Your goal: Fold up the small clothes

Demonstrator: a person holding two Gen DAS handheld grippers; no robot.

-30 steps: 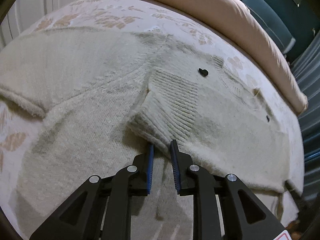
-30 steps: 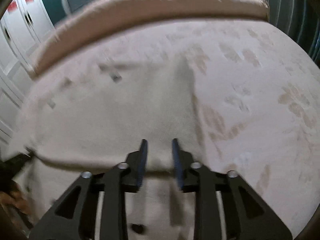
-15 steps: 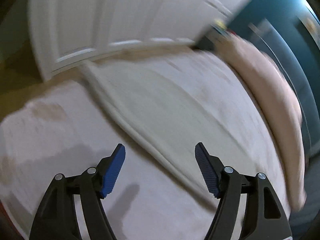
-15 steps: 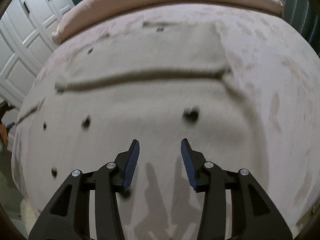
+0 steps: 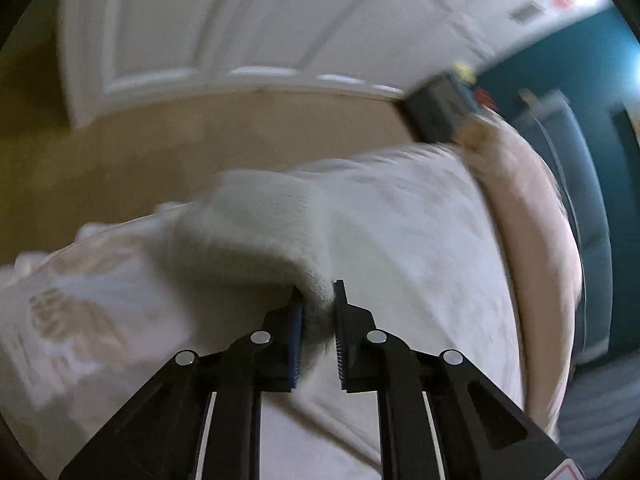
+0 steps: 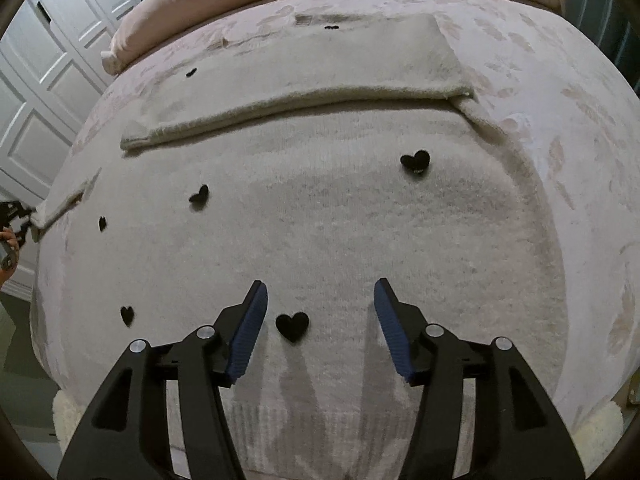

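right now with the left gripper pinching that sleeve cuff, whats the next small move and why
Probably carry the cuff inward over the sweater body and lay it flat. The left gripper is shut on the cuff, which hangs out near the bed's edge, while one sleeve already lies folded across the top. The right gripper is open above the body, holding nothing.

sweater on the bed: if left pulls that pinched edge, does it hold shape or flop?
Likely flops: the sweater is soft fuzzy knit, and the edge in the left tongs already bunches and drapes. Probably light for its size. Its fuzzy surface may drag on the bedspread, so folded layers could shift.
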